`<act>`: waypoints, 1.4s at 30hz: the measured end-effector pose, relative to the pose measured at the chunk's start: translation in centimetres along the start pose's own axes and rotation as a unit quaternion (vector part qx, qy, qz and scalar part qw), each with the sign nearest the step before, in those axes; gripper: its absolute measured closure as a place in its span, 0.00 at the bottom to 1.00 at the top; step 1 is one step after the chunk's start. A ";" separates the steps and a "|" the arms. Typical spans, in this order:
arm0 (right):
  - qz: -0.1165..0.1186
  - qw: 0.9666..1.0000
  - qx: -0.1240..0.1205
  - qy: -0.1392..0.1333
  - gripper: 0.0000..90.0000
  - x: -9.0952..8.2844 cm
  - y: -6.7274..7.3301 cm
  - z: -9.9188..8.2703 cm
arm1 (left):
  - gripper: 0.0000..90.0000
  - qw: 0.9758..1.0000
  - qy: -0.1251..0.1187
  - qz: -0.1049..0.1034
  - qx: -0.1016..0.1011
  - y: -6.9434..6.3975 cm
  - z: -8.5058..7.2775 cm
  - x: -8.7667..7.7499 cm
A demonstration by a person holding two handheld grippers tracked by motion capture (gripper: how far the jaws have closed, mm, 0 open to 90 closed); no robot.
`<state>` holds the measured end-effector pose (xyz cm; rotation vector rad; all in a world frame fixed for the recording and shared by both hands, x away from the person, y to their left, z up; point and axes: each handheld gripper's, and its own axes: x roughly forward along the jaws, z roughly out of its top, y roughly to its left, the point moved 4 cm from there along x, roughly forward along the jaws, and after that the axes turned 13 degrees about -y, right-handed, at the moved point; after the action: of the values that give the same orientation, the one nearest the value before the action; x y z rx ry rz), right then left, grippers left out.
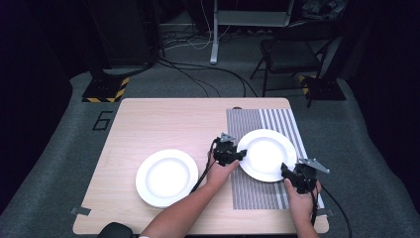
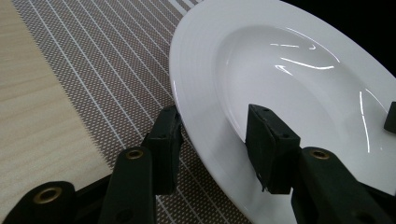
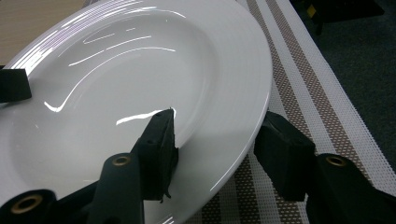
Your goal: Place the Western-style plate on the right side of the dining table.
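White plate (image 1: pixel 267 154) lies on the striped placemat (image 1: pixel 257 196), face up; round, so no long axis. Its left rim sits lifted off the mat. Left gripper (image 1: pixel 239 154) jaws straddle the left rim, right gripper (image 1: pixel 286 171) jaws the near-right rim; firm clamping cannot be told. Second plate (image 1: pixel 167 177) lies left of the placemat on the tabletop (image 1: pixel 163 121).

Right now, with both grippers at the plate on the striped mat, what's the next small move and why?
Probably close both sets of fingers. The left gripper and right gripper each straddle the plate rim, with gaps showing beside the rim.
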<state>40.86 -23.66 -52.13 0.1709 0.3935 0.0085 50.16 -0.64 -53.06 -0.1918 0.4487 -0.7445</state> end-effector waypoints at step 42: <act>-0.011 1.000 0.003 0.007 0.52 1.2 -1.1 -0.7 | 0.62 1.000 0.006 0.000 0.011 0.1 -0.5 1.6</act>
<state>41.68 -24.59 -53.45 0.1728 0.4101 -0.0137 51.02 -1.63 -54.06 -0.1675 0.4511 -0.7500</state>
